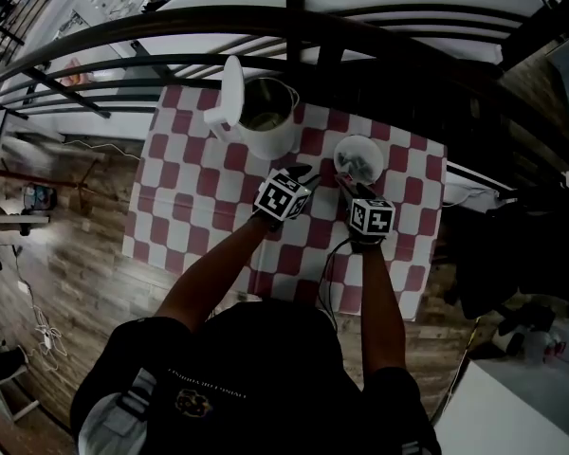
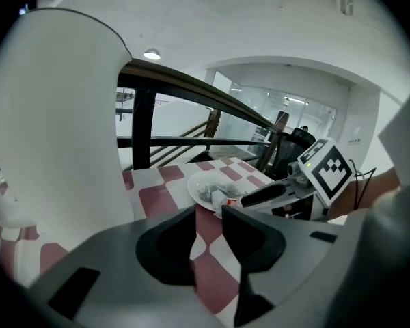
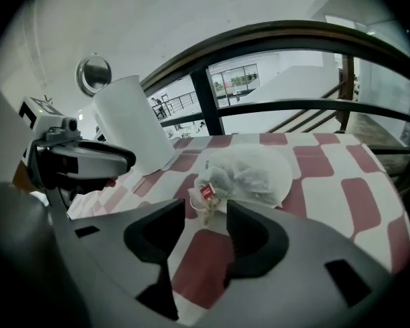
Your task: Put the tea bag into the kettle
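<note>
A white kettle [image 1: 268, 118] stands at the back of the checked table with its lid [image 1: 232, 89] tipped up, and it looms at the left of the left gripper view [image 2: 55, 128]. To its right, a small white plate [image 1: 373, 148] holds several tea bags [image 3: 244, 175]. One bag with a red tag [image 3: 206, 192] hangs over the plate's near rim. My right gripper [image 3: 206, 214] is open, its tips just short of that tag, with nothing between them. My left gripper [image 2: 208, 214] hovers open and empty over the cloth between the kettle and the plate [image 2: 203, 183].
The red-and-white checked cloth [image 1: 190, 207] covers a small table. A black railing [image 1: 294, 27] curves close behind the kettle. Wooden floor [image 1: 66, 273] lies to the left, and a white surface [image 1: 522, 406] sits at the lower right. The two grippers [image 1: 308, 176] [image 1: 347, 182] are close together.
</note>
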`<action>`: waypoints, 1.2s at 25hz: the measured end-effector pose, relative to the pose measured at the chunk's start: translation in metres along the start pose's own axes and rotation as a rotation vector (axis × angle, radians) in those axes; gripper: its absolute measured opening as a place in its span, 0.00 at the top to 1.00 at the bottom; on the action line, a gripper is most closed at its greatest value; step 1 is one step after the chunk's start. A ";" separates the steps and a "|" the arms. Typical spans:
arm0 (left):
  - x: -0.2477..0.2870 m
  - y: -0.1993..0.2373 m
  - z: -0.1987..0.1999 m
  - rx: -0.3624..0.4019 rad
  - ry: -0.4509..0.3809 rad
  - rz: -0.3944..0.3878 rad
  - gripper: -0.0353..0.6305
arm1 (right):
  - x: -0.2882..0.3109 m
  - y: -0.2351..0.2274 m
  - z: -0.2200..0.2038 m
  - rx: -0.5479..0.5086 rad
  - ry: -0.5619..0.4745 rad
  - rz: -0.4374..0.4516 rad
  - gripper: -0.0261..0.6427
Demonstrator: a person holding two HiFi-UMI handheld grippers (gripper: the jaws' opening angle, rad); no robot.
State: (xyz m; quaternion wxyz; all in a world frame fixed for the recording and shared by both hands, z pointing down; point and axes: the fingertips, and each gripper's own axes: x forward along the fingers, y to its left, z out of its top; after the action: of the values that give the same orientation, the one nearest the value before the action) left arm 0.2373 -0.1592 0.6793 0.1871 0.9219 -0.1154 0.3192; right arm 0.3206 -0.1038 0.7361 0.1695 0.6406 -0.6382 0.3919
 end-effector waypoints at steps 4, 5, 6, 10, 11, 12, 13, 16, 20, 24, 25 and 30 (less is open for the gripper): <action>-0.011 0.006 0.001 0.006 -0.030 0.049 0.94 | -0.007 0.009 0.006 -0.109 -0.032 -0.006 0.95; -0.014 0.008 0.001 0.004 -0.038 0.059 0.94 | -0.013 0.014 0.010 -0.136 -0.058 -0.001 0.95; -0.017 0.011 0.001 -0.001 -0.042 0.069 0.94 | -0.019 0.018 0.012 -0.148 -0.080 0.000 0.95; -0.029 0.015 -0.004 -0.017 -0.050 0.099 0.94 | -0.033 0.023 0.014 -0.152 -0.114 -0.008 0.95; -0.032 0.015 -0.005 -0.017 -0.054 0.103 0.94 | -0.035 0.025 0.014 -0.153 -0.118 -0.008 0.95; -0.035 0.014 -0.005 -0.017 -0.058 0.106 0.94 | -0.037 0.027 0.014 -0.154 -0.121 -0.008 0.95; -0.037 0.013 -0.005 -0.016 -0.062 0.108 0.94 | -0.039 0.028 0.014 -0.155 -0.123 -0.008 0.95; -0.045 0.008 -0.004 -0.010 -0.072 0.110 0.94 | -0.045 0.033 0.016 -0.158 -0.134 -0.007 0.95; -0.055 0.004 -0.003 -0.004 -0.084 0.116 0.94 | -0.055 0.041 0.022 -0.165 -0.160 -0.005 0.95; -0.071 0.001 0.004 0.000 -0.117 0.130 0.94 | -0.067 0.050 0.029 -0.172 -0.186 -0.003 0.95; -0.075 0.002 0.007 0.000 -0.128 0.137 0.94 | -0.069 0.052 0.032 -0.172 -0.193 0.000 0.95; -0.101 0.010 0.018 -0.028 -0.183 0.191 0.94 | -0.084 0.065 0.048 -0.181 -0.244 0.014 0.95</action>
State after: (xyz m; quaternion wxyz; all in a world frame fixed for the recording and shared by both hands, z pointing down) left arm 0.1660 -0.1660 0.6049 0.1572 0.9292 -0.2237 0.2487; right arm 0.2830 -0.0890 0.6266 0.1452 0.6608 -0.6915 0.2532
